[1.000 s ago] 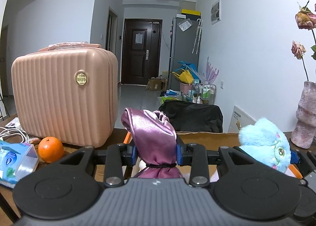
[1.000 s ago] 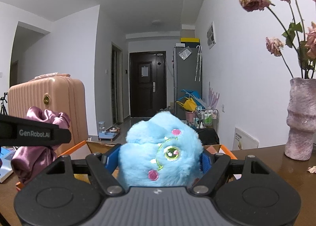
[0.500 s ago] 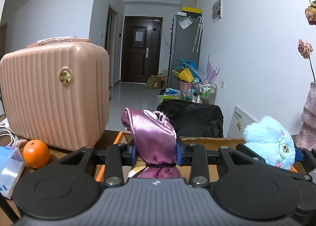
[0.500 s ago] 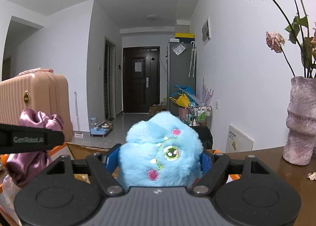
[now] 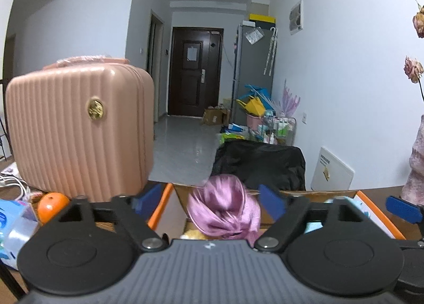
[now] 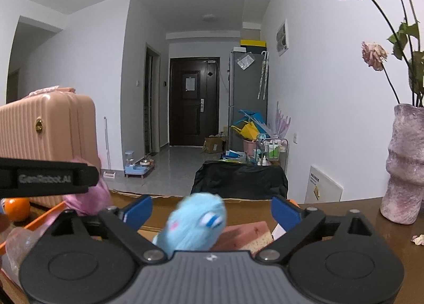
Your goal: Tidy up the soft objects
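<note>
Both soft toys [image 5: 224,207] [image 6: 193,224] loose between just-opened blue fingers [image 5: 269,202] [image 6: 285,211], untouched.

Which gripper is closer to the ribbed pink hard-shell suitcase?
Left. The left gripper hangs open right beside the ribbed pink hard-shell suitcase; the right gripper sits farther along, beyond the left gripper, toward the vase.

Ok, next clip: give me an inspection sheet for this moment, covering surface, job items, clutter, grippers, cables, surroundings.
Surface: brown wooden table, orange-rimmed cardboard box on it.
Job's things: purple satin scrunchie and blue plush toy, both blurred, over the box; pink sponge beside the plush.
Clutter: pink case, orange, wipes pack, vase of dried roses.
Grippers: left gripper and right gripper open, jaws just opened, pads clear of both items.
Cables: white cable at left.
Surroundings: hallway, dark door, fridge.
</note>
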`<move>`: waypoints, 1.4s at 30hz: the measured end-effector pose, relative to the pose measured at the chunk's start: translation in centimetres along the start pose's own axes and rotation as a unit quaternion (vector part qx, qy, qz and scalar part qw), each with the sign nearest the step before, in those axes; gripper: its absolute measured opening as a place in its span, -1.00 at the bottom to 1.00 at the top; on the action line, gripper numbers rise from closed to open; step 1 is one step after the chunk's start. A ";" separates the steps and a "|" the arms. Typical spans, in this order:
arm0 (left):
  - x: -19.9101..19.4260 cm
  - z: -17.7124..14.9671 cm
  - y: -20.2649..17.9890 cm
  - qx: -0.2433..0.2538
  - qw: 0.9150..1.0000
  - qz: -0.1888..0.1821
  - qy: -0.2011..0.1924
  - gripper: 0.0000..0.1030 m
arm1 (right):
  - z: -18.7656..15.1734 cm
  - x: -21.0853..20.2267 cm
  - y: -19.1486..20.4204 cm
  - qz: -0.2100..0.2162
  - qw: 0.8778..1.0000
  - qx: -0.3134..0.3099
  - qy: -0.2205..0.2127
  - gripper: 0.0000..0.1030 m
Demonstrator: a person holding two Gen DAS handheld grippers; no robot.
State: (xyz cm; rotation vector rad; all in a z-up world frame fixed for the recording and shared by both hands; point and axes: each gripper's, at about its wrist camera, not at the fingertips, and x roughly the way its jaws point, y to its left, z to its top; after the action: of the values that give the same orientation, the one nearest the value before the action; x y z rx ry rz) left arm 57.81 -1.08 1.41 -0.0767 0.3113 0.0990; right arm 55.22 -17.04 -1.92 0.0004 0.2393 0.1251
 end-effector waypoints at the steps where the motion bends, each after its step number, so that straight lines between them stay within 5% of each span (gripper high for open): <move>1: -0.2 0.1 0.1 0.000 1.000 0.002 -0.003 0.90 | 0.0 -0.1 -0.1 -0.001 1.000 0.002 -0.001 1.00; 18: -1.5 -0.2 0.8 0.002 1.000 0.019 -0.010 1.00 | -0.2 -1.7 -0.7 -0.008 1.000 0.008 -0.023 1.00; 42: -9.0 -3.0 2.7 0.024 0.999 0.015 -0.024 1.00 | -2.1 -9.8 -2.4 -0.027 0.998 0.006 -0.061 1.00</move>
State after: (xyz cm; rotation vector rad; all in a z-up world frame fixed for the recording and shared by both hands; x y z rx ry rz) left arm 48.04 0.59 1.21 -0.0217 0.2677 0.1234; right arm 45.54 -20.67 -1.68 0.0127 0.1183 0.0700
